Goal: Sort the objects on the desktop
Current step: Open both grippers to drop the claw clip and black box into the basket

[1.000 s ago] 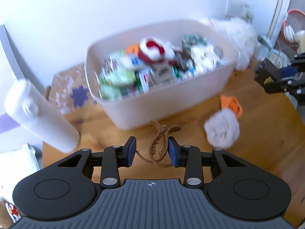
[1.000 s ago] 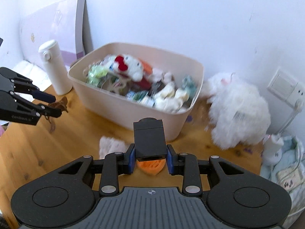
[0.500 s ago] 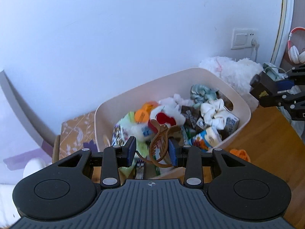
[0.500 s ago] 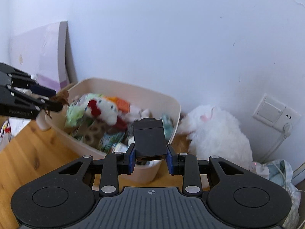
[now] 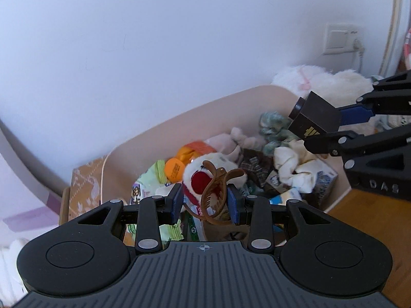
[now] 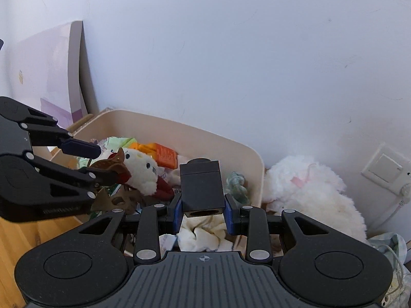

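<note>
A brown toothed plastic hair claw (image 5: 214,192) is clamped in the left tool (image 5: 205,204), above the rounded beige tub (image 5: 195,118) of plush toys and packets. A matte black boxy bottle (image 6: 201,186) is gripped by the right tool (image 6: 204,214), also over the tub.

Both my feeds bright, soft even daylight, bluish cast on wall (image 5: 154,51). Shadows faint. Heavy fisheye bending at edges (corners vignetted dark). Bin clutter (image 5: 257,154) slightly soft.
</note>
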`<state>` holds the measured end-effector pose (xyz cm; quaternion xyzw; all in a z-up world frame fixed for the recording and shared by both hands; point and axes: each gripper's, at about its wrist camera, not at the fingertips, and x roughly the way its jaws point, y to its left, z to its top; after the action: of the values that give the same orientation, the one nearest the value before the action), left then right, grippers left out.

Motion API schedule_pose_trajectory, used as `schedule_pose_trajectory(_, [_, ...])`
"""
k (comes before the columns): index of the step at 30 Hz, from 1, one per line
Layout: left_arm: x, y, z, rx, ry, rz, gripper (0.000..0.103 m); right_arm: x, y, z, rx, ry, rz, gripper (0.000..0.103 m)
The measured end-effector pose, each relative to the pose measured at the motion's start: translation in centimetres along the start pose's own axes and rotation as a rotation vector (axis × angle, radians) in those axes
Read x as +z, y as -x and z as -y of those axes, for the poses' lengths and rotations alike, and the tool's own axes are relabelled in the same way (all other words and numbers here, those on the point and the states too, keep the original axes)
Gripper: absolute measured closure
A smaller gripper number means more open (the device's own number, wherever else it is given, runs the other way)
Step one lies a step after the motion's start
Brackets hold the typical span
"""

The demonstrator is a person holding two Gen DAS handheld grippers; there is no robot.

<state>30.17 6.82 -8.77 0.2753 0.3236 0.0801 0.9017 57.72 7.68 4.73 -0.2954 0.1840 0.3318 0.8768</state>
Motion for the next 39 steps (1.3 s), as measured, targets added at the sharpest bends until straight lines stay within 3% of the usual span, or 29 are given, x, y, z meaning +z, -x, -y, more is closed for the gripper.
schedule_pose_trajectory(7, [-1.0,-2.5,0.0,-0.011,0.011,-0.109,0.066,-0.2,-2.5,-1.2,-0.012,0.003,-0.059,0.073])
schedule_pose_trajectory(12, [-2.0,-2.8,-0.3,0.000,0.026,-0.128,0.065,-0.6,-3.4,-2.1,-0.015,0.020,-0.087,0.073])
schedule_pose_trajectory(13, [-2.1,-2.7,-0.4,0.002,0.031,-0.129,0.062,-0.7,-3.5,-2.1,-0.017,0.023,-0.090,0.072])
schedule_pose_trajectory(15, [-2.2,-2.5,-0.7,0.009,0.045,-0.130,0.034,-0.7,-3.5,-2.2,-0.022,0.028,-0.091,0.063])
schedule_pose_trajectory(17, [-2.2,-2.0,-1.1,0.013,0.071,-0.108,0.022,-0.8,-3.4,-2.2,-0.024,0.027,-0.088,0.059])
schedule_pose_trajectory(21, [-2.3,-1.5,-1.8,-0.004,0.103,-0.109,0.021,-0.8,-2.6,-2.2,-0.032,0.041,-0.065,0.047])
schedule_pose_trajectory(25, [-2.6,-1.0,-2.0,0.010,0.107,-0.106,0.021,-0.8,-1.6,-2.3,-0.039,0.051,-0.032,0.025])
schedule_pose_trajectory(32, [-3.7,0.8,-2.5,0.024,0.120,-0.098,0.021,-1.0,1.1,-1.4,-0.017,0.005,0.020,0.010])
schedule_pose_trajectory(39, [-4.7,3.4,-3.3,0.009,0.178,-0.093,0.020,-2.6,4.0,-0.9,-0.022,0.022,0.058,0.003])
